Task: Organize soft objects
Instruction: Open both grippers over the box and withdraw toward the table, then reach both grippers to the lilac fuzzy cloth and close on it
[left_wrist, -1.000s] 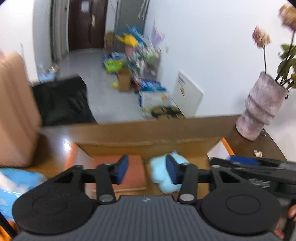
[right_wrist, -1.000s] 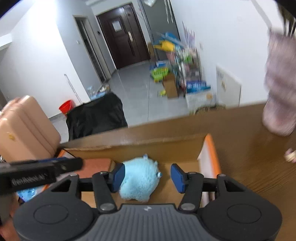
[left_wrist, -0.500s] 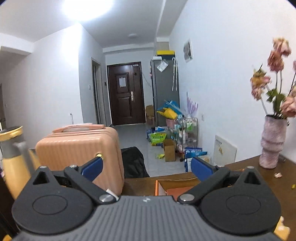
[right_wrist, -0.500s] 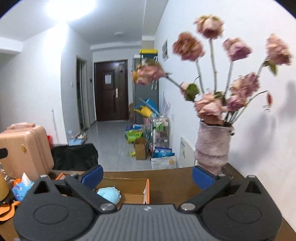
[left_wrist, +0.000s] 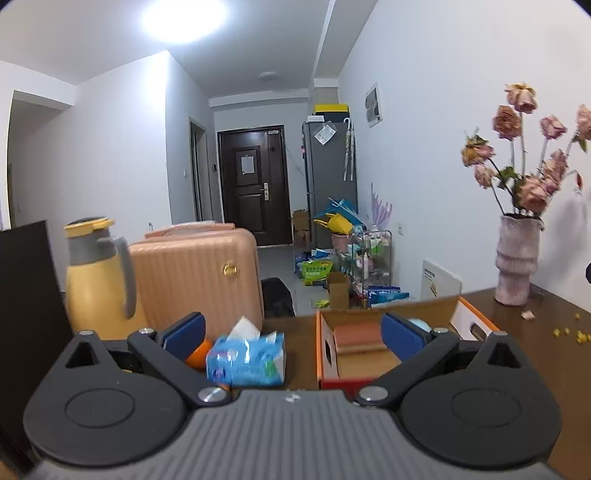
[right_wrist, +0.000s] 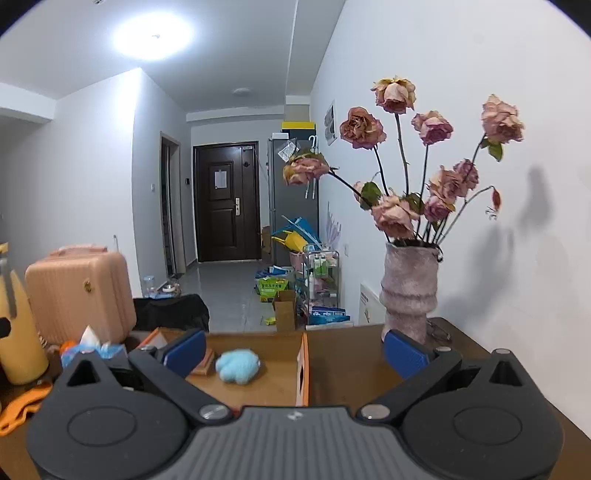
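Both grippers, left (left_wrist: 291, 330) and right (right_wrist: 293, 350), jaws just spread wide, nothing between them. Blue plush toy (right_wrist: 237, 366) lies in the cardboard box (right_wrist: 302, 363) on the table; tissue pack (left_wrist: 246, 360) sits outside. Judgement: take the pack next, squeeze its middle lightly

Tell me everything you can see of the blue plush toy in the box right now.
The blue plush toy is a small, fluffy, light-blue lump with lobed edges, lying loose on the floor of the open cardboard box. A brown flat item lies just beside it. Nothing grips it; both grippers are open and clear of it. The left view shows only a sliver.
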